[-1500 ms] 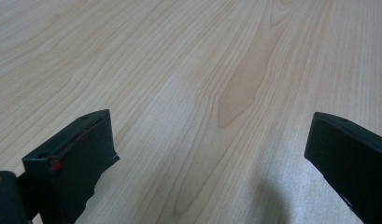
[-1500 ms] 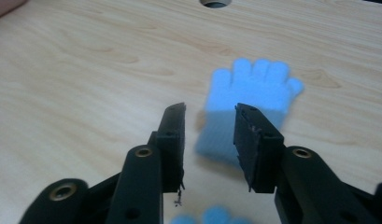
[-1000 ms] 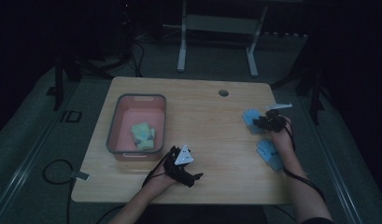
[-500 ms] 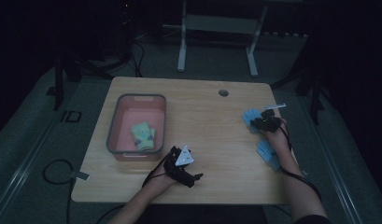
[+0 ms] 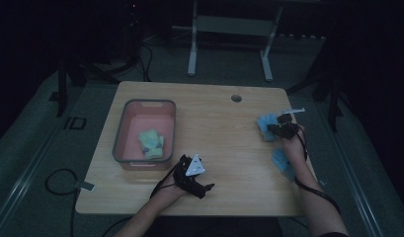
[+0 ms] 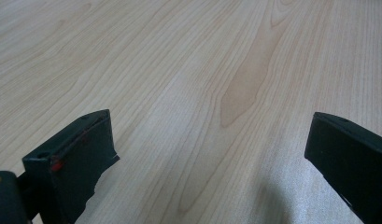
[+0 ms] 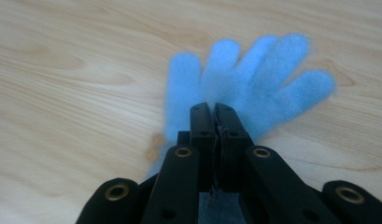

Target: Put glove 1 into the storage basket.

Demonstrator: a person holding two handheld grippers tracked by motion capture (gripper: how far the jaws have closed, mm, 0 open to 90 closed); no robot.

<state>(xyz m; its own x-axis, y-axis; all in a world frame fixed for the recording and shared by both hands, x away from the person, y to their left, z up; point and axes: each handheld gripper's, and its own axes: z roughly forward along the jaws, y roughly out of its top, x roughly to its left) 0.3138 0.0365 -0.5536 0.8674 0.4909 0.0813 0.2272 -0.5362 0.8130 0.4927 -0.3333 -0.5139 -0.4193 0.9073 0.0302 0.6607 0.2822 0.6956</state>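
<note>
A fuzzy blue glove [image 7: 254,70] lies spread on the wooden table [image 7: 62,93], fingers pointing away from me. My right gripper [image 7: 215,109] has just been closing, and its jaws now meet, pinching the glove's fabric at the palm. From above, that glove [image 5: 265,123] lies near the table's right edge with the right gripper [image 5: 281,129] on it. A second blue glove [image 5: 283,164] rests beside the right forearm. My left gripper [image 5: 192,175] rests low at the front middle of the table. It [image 6: 207,140] stands open, with bare wood between its jaws.
A pink bin [image 5: 121,133] stands on the left half of the table [image 5: 219,128] and holds pale green items [image 5: 151,143]. A round cable hole [image 5: 236,98] sits near the far edge. Dark stands and a white frame rise behind the table.
The right hand has edged slightly to the left over the blue glove. The left gripper has stayed where it was.
</note>
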